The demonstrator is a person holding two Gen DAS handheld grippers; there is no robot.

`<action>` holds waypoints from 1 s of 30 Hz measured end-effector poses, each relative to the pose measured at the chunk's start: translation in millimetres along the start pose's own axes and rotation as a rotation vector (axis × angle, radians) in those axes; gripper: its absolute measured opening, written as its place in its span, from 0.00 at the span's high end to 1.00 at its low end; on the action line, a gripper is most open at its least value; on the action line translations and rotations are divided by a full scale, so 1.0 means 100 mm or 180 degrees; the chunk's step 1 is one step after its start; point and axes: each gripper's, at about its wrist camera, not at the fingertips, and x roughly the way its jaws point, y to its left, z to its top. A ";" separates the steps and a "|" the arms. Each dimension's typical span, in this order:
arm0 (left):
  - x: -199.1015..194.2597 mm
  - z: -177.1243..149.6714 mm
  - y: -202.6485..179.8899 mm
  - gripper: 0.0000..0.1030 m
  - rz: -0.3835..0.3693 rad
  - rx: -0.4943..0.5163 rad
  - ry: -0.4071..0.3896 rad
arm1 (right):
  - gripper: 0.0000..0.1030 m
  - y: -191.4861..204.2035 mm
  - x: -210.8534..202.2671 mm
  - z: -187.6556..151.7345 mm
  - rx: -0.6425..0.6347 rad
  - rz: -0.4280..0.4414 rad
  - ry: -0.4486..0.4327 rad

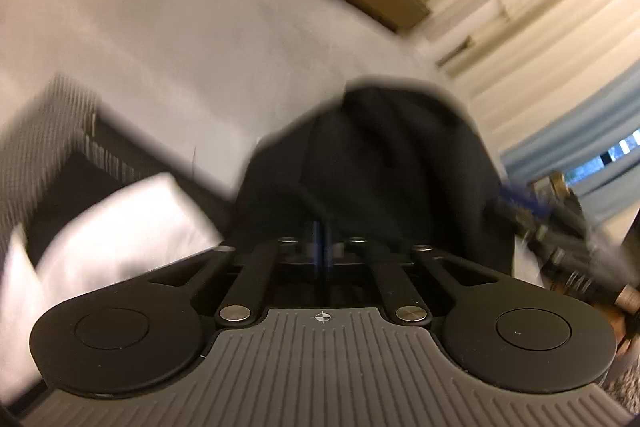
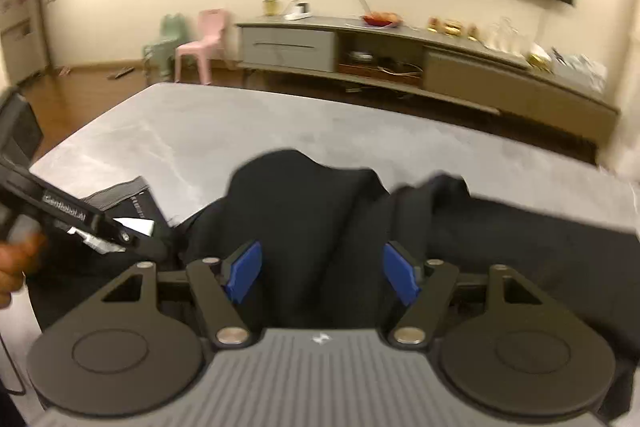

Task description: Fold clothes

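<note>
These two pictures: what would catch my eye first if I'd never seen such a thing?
Probably the black garment, heaped in the middle of the grey table. In the right view the right claw stands wide open over it, its blue pads apart; in the left view the left claw is shut on a fold of the cloth. Behind, a pink chair stands by a long low cabinet.

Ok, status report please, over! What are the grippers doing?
Left gripper shut on black fabric garment. Right gripper open over it. Grey table ahead, nothing blocking.
</note>
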 end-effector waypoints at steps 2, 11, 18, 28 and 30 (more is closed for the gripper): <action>-0.56 0.27 -0.17 1.00 -0.0255 0.0209 -0.0766 | 0.34 -0.16 -0.16 -0.16 0.0269 -0.0075 -0.0145; -1.51 0.11 -0.33 0.79 -0.0515 0.0394 -0.1190 | 0.33 -0.57 -0.17 -0.65 0.0861 -0.0054 -0.0050; -0.24 -0.21 0.00 0.36 0.0117 0.0059 0.0062 | 0.30 -0.21 0.00 -0.55 0.0778 0.0239 -0.0015; 0.47 -0.15 -0.33 0.98 0.0383 0.0263 0.0232 | 0.23 -0.17 0.03 -0.99 0.0531 0.0462 0.0462; 0.21 0.08 -0.49 0.99 0.0182 0.0350 -0.0127 | 0.19 -0.10 0.16 -0.92 0.0504 0.0537 0.0505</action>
